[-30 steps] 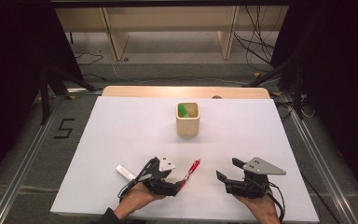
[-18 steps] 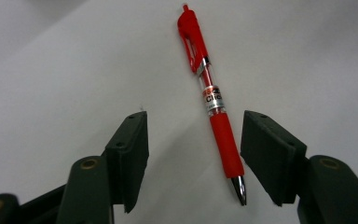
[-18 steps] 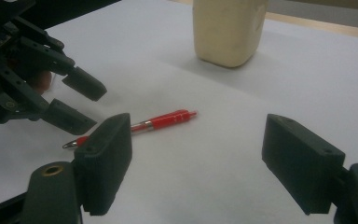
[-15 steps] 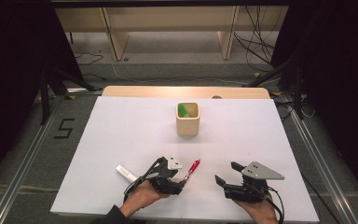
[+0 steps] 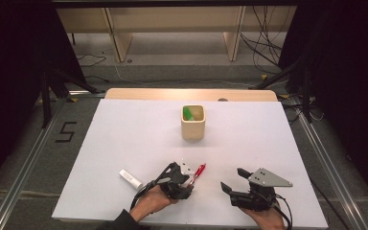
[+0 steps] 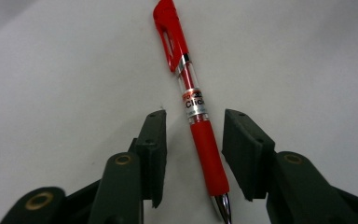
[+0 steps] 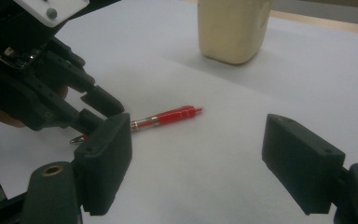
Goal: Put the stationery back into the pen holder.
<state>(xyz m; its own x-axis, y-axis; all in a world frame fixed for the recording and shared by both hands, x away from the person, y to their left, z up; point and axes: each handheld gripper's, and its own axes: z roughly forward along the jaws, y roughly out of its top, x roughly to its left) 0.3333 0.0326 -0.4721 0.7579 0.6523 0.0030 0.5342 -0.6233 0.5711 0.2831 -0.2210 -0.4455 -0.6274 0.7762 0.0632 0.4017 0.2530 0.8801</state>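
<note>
Step in hand: pre-grasp on the red pen [image 6: 193, 112]. The left gripper [image 6: 193, 154] is straddling the pen w/ fingers [image 6: 153, 154] released, one pad on each side of the rubber grip section, neither pad touching yet. The pen is lying flat on the table [image 5: 124, 139], near the front edge, approx. mid-width, clip end pointing toward the far edge. The right gripper [image 5: 234, 181] is hovering beside it toward the right edge, fingers spread wide, gripping nothing.

Next move, as judged: the left fingers are needing to clench on the grip section, then lift; prob. destination is the beige cup [image 5: 193, 122] standing mid-table toward the far edge, w/ something green inside.

Materials: pen is glossy red plastic, clear barrel section w/ printed label, chrome tip, matte rubber sleeve; cylindrical, so liable to roll. Finger pads are black, blocky, matte. Cup is square-ish w/ rounded corners, matte. Table cover is smooth white. A small white tube [image 5: 130, 178] is lying toward the front-left corner.
</note>
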